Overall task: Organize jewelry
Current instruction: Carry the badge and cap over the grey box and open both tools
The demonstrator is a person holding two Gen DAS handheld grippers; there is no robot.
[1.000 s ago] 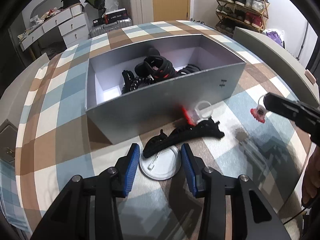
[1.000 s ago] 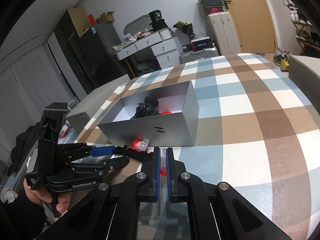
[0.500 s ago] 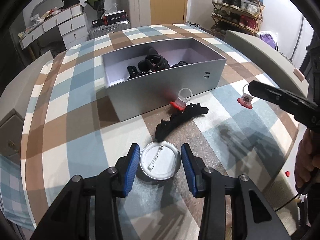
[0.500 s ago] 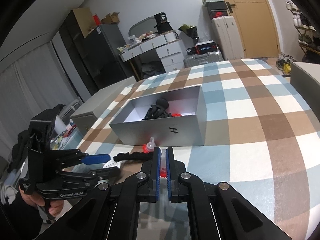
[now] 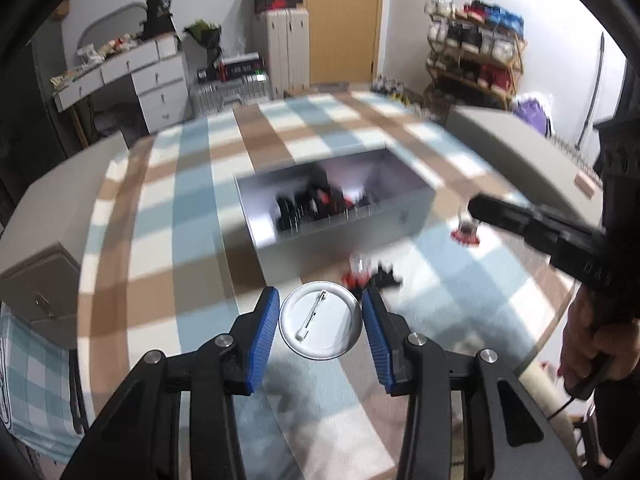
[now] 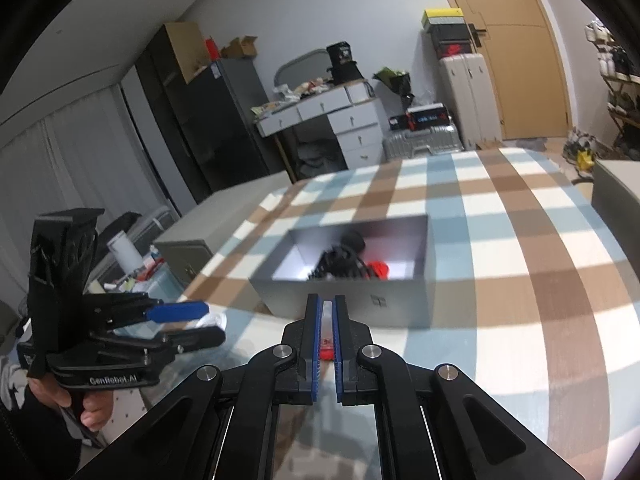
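A grey open box (image 5: 344, 222) holds black and red accessories on the checked tablecloth; it also shows in the right wrist view (image 6: 352, 300). My left gripper (image 5: 320, 320) holds a white round pin badge (image 5: 320, 326) between its blue pads, lifted above the table. My right gripper (image 6: 327, 316) is shut on a small red and clear ring (image 6: 327, 346), held in the air right of the box (image 5: 466, 232). A second red and clear ring (image 5: 356, 274) and a black hair clip (image 5: 384, 278) lie in front of the box.
A grey bench (image 5: 516, 148) stands along the table's right side and a grey cabinet (image 5: 40, 272) at the left. A white dresser (image 6: 340, 124), suitcases (image 5: 286, 48) and a shoe rack (image 5: 476, 48) stand behind the table.
My left gripper has lifted the pin badge off the table and drawn back from the box. My right gripper has risen with the ring and sits higher over the box's front.
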